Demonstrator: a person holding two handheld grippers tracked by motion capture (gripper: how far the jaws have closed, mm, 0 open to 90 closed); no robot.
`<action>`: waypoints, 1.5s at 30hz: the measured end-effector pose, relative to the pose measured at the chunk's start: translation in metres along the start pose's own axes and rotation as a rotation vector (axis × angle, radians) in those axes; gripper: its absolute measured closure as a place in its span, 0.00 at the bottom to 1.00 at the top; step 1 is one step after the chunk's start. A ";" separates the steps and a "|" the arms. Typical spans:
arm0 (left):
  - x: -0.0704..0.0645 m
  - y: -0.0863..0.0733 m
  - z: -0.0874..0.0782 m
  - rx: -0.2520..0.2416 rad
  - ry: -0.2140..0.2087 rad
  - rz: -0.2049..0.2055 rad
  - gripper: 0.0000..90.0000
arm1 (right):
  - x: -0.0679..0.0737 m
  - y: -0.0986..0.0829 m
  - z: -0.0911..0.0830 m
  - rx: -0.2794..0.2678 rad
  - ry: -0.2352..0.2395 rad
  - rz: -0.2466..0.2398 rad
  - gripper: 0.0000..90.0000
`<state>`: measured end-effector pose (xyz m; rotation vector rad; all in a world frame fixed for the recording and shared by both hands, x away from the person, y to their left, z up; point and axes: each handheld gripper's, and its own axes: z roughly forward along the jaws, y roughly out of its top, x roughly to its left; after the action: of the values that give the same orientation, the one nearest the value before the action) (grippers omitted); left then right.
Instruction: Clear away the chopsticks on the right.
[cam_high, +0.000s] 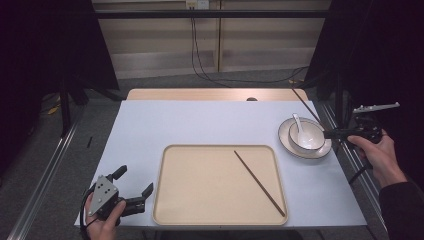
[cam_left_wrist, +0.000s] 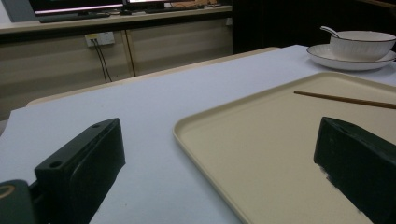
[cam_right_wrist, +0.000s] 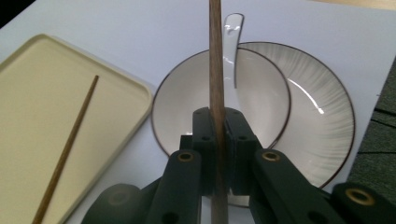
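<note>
High view: the right gripper (cam_high: 331, 133) sits at the right edge of the frame, held in the person's right hand (cam_high: 381, 155), its jaws pointing left over the rim of the bowl (cam_high: 306, 135). Right gripper view: the jaws are pressed together on a brown chopstick (cam_right_wrist: 215, 70), which runs straight up the middle of the frame, crossing above the bowl (cam_right_wrist: 187, 102) and the handle of a white spoon (cam_right_wrist: 232, 37). In the high view that held chopstick (cam_high: 306, 106) shows as a thin dark line slanting from the gripper toward the upper left, past the far edge of the plate (cam_high: 287, 142). The bowl stands on the plate, with the spoon (cam_high: 299, 125) resting inside it, handle toward the top of the frame. A second chopstick (cam_high: 259, 182) lies flat in the beige tray (cam_high: 165, 200) at lower centre, running diagonally from the tray's upper middle to its lower right corner. The left gripper (cam_high: 135, 186) is at the lower left of the high view, in the person's left hand (cam_high: 102, 222), just beside the tray's left edge, above the blue-grey table (cam_high: 190, 120). Left gripper view: its jaws are spread wide, nothing between them, with the tray's near corner (cam_left_wrist: 187, 128) in the gap and the lying chopstick (cam_left_wrist: 343, 99) at the right of the frame.
</note>
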<state>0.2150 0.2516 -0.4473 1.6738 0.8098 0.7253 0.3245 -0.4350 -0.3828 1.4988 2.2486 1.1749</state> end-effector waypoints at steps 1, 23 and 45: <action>0.000 0.000 0.000 -0.004 -0.005 -0.005 0.02 | 0.003 -0.001 -0.001 -0.002 0.007 0.006 0.94; 0.000 0.000 0.000 -0.004 -0.003 -0.004 0.02 | 0.091 -0.052 0.011 -0.079 0.178 0.144 0.94; -0.001 0.000 0.001 -0.001 -0.009 -0.001 0.02 | 0.156 -0.085 0.064 0.079 0.270 0.178 0.94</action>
<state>0.2159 0.2502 -0.4473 1.6740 0.8038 0.7166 0.2274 -0.2855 -0.4456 1.6902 2.3961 1.4330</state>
